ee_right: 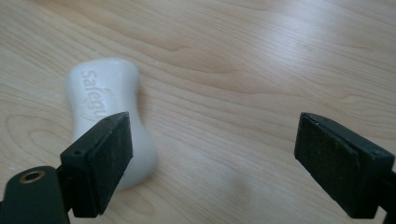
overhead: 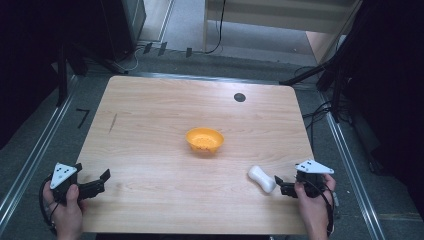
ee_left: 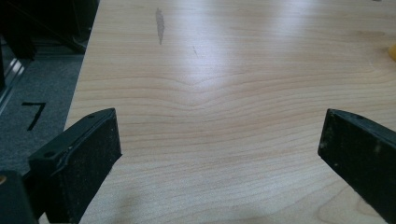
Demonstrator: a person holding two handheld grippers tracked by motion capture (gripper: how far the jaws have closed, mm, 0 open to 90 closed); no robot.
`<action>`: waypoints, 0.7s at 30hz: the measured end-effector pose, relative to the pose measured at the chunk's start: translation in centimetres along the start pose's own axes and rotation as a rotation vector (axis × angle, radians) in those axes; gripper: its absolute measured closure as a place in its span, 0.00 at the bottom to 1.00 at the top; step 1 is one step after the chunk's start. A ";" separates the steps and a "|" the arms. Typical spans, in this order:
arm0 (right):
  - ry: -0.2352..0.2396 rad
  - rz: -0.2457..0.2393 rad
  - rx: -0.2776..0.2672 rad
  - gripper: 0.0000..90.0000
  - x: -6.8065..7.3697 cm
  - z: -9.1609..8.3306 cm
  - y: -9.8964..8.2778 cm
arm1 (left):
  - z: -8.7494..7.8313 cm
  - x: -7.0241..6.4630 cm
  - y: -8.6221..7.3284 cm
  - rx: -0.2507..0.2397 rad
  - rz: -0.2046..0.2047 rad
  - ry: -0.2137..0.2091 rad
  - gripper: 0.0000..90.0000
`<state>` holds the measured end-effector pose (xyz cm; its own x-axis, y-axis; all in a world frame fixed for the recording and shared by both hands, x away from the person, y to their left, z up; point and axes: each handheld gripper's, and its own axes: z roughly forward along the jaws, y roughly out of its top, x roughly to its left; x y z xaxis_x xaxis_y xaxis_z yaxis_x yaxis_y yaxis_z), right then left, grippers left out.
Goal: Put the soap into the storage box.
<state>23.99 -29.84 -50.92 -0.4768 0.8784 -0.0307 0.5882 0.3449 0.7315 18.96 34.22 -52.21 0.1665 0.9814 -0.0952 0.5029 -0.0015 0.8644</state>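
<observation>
A white bar of soap lies on the wooden table near its front right. My right gripper is just to the right of it, held in a hand, jaws open. In the right gripper view the soap lies flat with raised lettering, partly behind the left jaw and outside the gap of the right gripper. An orange bowl sits mid-table. My left gripper rests open at the front left, and the left gripper has bare wood between its jaws.
A black round spot marks the far side of the table. A dark streak lies on the wood at the left, seen too as the streak. Metal rails and cables run along the floor around the table.
</observation>
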 end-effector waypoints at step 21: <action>0.113 -0.120 0.206 0.26 2.2 1.6 3.6 | 0.0 0.1 0.0 -0.003 -0.014 -0.005 0.00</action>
<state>26.11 -26.09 -49.43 -0.6141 0.7889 -0.0241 0.6381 0.5142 0.5730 19.02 34.35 -52.23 0.1635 0.9804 -0.1099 0.5026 0.0131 0.8644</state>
